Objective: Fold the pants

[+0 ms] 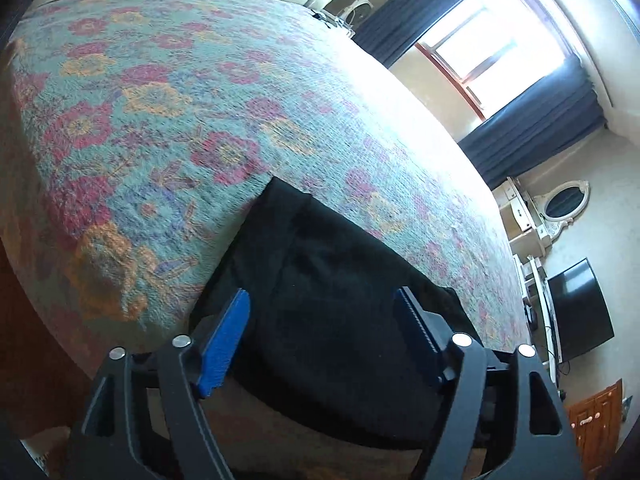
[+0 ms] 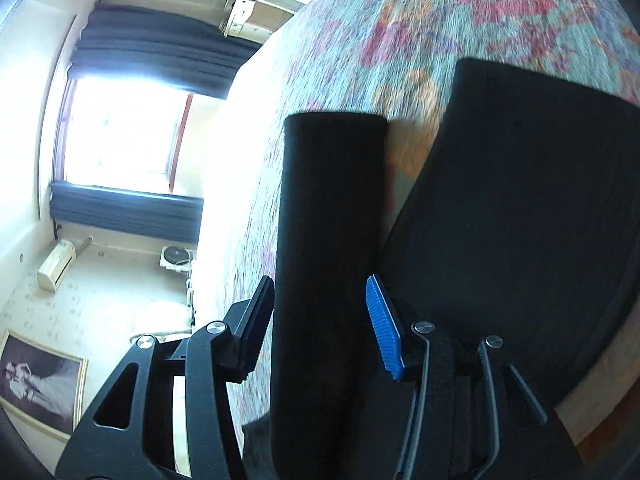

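My left gripper (image 1: 320, 336) hangs with jaws spread over the black pants (image 1: 332, 280) on the floral bedspread (image 1: 160, 120). My right gripper (image 2: 320, 320) gapes around one leg. A curtained window (image 1: 500, 52) sits at two o'clock, a television (image 1: 580, 312) at four.

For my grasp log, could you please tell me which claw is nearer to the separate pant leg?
Right. The right claw straddles the pant leg, fingers open either side. The left claw hangs open over the wider pants panel.
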### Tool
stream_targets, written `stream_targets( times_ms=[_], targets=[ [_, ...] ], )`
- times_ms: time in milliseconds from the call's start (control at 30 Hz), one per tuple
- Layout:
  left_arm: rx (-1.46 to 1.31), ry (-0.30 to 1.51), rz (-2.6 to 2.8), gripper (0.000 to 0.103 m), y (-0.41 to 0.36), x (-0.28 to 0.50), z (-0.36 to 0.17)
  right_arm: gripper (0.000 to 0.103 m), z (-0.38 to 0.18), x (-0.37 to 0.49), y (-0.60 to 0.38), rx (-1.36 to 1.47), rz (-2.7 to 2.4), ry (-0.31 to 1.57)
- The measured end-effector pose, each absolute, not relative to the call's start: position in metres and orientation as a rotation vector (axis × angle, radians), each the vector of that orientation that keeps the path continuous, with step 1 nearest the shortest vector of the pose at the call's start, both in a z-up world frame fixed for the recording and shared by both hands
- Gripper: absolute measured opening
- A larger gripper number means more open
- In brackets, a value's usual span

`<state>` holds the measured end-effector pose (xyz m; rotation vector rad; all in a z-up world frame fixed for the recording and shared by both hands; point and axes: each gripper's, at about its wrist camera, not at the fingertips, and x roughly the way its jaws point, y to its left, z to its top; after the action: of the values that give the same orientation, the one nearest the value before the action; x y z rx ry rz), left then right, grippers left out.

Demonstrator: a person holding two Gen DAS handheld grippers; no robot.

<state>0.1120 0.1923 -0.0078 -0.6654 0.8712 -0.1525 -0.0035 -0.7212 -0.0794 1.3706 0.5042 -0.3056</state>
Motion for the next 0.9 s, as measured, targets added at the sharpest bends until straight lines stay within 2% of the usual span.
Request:
stream_targets(
  times_ms=[200,300,333,367,700,800,900],
  targets=[
    [-0.665,0.918,-0.189,0.079,0.172,0.126,-0.016,0.045,-0.11,0.019,-0.75,1.415,-0.368,0.471],
    [-0.626,0.96,-0.196,0.079,0.166,0.13,-0.022,0.027,-0.114,0.029,-0.751,1.413,-0.384,0.463],
    [-0.622,0.975,-0.196,0.079,0.165,0.131,-0.024,0.012,-0.115,0.03,-0.748,1.418,-0.378,0.459],
    [-0.627,0.987,-0.194,0.079,0.165,0.132,-0.027,0.01,-0.116,0.028,-0.745,1.425,-0.377,0.447],
    [-0.633,1.019,-0.196,0.079,0.161,0.13,-0.031,0.007,-0.069,-0.071,-0.737,1.324,-0.39,0.301],
    [-0.649,1.025,-0.21,0.079,0.16,0.131,-0.031,0.006,-0.079,-0.11,-0.736,1.296,-0.458,0.339],
    [-0.654,1.033,-0.214,0.079,0.159,0.132,-0.032,0.006,-0.113,-0.128,-0.731,1.353,-0.507,0.393]
  ],
)
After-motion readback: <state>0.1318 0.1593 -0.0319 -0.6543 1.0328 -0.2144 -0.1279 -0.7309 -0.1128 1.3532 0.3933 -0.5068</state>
